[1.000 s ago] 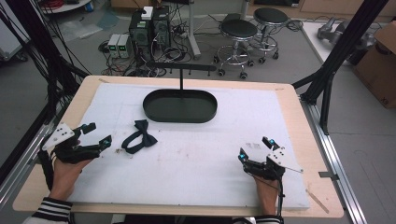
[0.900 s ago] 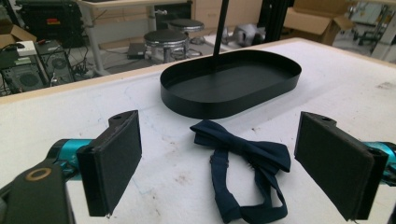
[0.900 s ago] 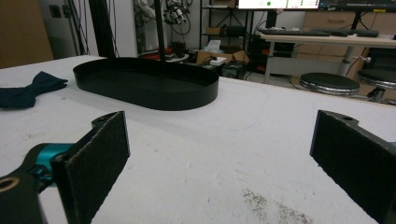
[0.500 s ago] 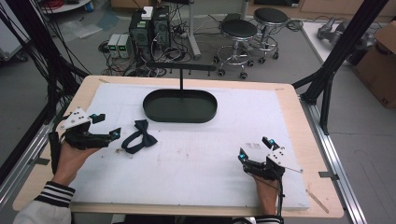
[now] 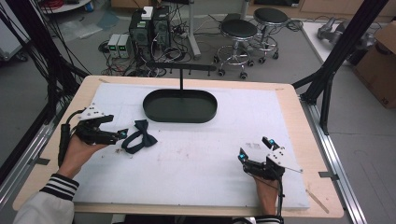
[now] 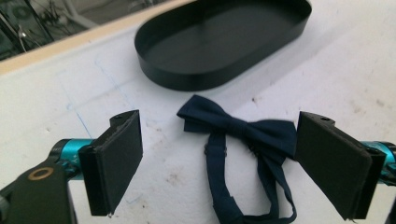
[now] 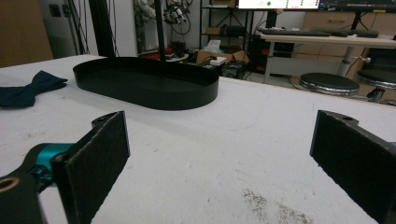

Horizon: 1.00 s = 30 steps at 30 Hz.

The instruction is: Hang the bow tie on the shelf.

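Note:
A dark navy bow tie with its strap lies on the white mat, left of centre and just in front of a black oval tray. My left gripper is right beside the tie's left end, open. In the left gripper view the bow tie lies between the wide-apart pads, untouched, with the tray beyond. My right gripper rests open near the front right of the mat, holding nothing. The right gripper view has the tray ahead and the bow tie at far left.
A black post with a crossbar rises behind the tray. The white mat covers a wooden table. Black frame struts stand at both sides. Stools and electronics boxes sit on the floor beyond the table.
My left gripper has moved forward and to the right, up to the bow tie, and stays open. The right gripper and the bow tie have not moved.

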Each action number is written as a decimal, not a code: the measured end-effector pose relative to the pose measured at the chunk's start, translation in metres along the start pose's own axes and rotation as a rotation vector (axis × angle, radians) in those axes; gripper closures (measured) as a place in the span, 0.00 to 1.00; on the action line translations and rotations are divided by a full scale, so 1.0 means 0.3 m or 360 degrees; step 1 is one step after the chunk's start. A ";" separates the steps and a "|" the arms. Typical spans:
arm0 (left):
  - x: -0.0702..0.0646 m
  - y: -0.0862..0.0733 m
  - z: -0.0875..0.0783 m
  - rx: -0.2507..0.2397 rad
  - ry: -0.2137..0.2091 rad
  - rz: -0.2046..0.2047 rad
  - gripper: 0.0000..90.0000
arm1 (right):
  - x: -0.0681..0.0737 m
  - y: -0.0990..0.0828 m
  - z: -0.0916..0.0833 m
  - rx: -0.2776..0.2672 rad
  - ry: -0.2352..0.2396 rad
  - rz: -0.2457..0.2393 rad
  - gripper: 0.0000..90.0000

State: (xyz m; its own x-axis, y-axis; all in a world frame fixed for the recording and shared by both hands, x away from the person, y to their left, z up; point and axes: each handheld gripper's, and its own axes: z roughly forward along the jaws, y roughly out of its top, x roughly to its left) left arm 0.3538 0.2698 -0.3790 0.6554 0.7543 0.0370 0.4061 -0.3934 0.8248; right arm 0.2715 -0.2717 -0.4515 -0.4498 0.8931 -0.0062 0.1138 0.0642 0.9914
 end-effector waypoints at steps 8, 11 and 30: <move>-0.006 0.019 0.072 0.0231 -0.0016 0.0085 0.20 | 0.000 0.000 0.000 0.0000 0.0001 -0.0001 0.04; -0.006 0.012 0.096 0.0300 -0.0020 0.0092 0.20 | 0.000 0.000 0.000 -0.0001 -0.0001 -0.0004 0.04; 0.006 -0.021 0.188 0.0552 -0.0026 0.0051 0.27 | -0.002 0.000 0.000 -0.0003 -0.0002 0.0007 0.04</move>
State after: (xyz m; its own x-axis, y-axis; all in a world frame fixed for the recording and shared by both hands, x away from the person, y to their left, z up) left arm 0.3885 0.2439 -0.4160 0.6803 0.7314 0.0481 0.5758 -0.5739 0.5823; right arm 0.2717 -0.2722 -0.4515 -0.4481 0.8940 -0.0022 0.1143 0.0597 0.9917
